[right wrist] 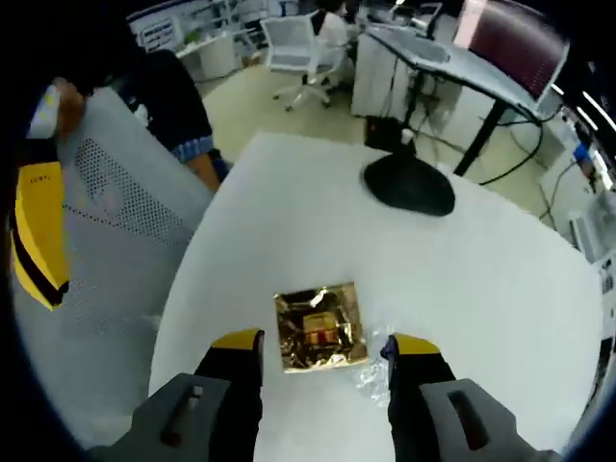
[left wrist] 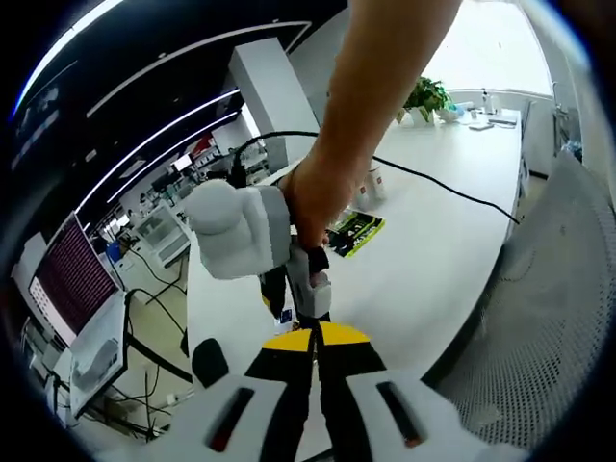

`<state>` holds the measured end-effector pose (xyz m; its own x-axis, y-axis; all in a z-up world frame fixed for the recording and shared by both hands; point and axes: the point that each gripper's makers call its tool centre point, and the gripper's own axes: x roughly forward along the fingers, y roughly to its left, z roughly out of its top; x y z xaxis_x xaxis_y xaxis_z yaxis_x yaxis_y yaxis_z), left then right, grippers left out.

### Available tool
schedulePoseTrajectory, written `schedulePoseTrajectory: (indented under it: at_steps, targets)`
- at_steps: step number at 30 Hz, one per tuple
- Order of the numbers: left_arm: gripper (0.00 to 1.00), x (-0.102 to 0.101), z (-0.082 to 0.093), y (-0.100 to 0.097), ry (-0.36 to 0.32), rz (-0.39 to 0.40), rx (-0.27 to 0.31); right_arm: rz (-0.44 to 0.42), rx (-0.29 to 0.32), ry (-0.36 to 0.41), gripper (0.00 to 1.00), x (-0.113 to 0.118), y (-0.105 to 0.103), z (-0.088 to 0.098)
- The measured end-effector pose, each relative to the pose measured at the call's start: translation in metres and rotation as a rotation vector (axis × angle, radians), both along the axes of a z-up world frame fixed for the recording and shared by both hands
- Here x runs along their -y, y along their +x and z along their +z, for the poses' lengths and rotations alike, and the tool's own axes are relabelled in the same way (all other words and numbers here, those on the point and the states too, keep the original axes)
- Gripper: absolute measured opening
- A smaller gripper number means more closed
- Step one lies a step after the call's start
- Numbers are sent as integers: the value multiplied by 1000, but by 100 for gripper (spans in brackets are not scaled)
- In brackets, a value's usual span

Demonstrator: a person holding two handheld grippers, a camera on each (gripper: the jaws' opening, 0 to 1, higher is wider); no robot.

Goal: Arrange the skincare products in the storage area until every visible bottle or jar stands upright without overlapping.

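Observation:
My right gripper [right wrist: 326,342] is open just above the white table [right wrist: 481,289], its yellow-tipped jaws standing on either side of a gold foil packet [right wrist: 318,327] that lies flat. A crumpled piece of clear wrap [right wrist: 371,371] lies by the right jaw. In the left gripper view, a hand [left wrist: 322,188] holds that right gripper [left wrist: 303,289] pointing down at the table. My left gripper [left wrist: 313,337] hovers close behind it with its yellow tips pressed together and nothing seen between them. A small white box [left wrist: 375,183] and a green-and-black pack [left wrist: 356,231] sit farther along the table.
A grey mesh chair back [right wrist: 106,221] stands at the table's edge [left wrist: 549,318]. A black cable [left wrist: 443,183] crosses the table, and a black round pad [right wrist: 409,185] lies at its far end. Potted plants [left wrist: 423,96] and small items stand at the other end.

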<state>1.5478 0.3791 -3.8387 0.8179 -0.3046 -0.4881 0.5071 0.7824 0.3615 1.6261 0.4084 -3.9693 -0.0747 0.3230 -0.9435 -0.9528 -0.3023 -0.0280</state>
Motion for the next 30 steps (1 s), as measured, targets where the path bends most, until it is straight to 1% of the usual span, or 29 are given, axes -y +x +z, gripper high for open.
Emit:
schedulePoseTrajectory:
  at_steps: [1, 4, 7, 10, 13, 15, 16, 21, 25, 30]
  targets:
    - [0, 0, 0, 0, 0, 0, -1, 19, 7, -24, 52, 2, -2, -2]
    - [0, 1, 0, 0, -1, -6, 0, 28, 0, -18, 50, -2, -8, -4]
    - [0, 1, 0, -1, 0, -8, -2, 36, 6, -16, 50, -7, -6, -4]
    - [0, 2, -1, -1, 3, -10, -4, 51, 13, -30, 50, -12, -9, -5]
    - [0, 2, -1, -1, 5, -11, -6, 65, 13, -67, 50, -13, -6, -12]
    - [0, 1, -2, 0, 7, -11, -7, 37, 2, -91, 47, -12, -5, -15]
    - [0, 1, -2, 0, 7, -10, -7, 44, 2, -94, 44, -12, -6, -14]
    - [0, 1, -3, 0, 8, -7, -9, 95, 11, -113, 40, -10, -9, -12]
    - [0, 0, -3, 0, 10, -7, -10, 90, 14, -111, 35, -8, -14, -10]
    - [0, 1, -3, -1, 12, -8, -13, 48, 12, -97, 34, -5, -22, -8]
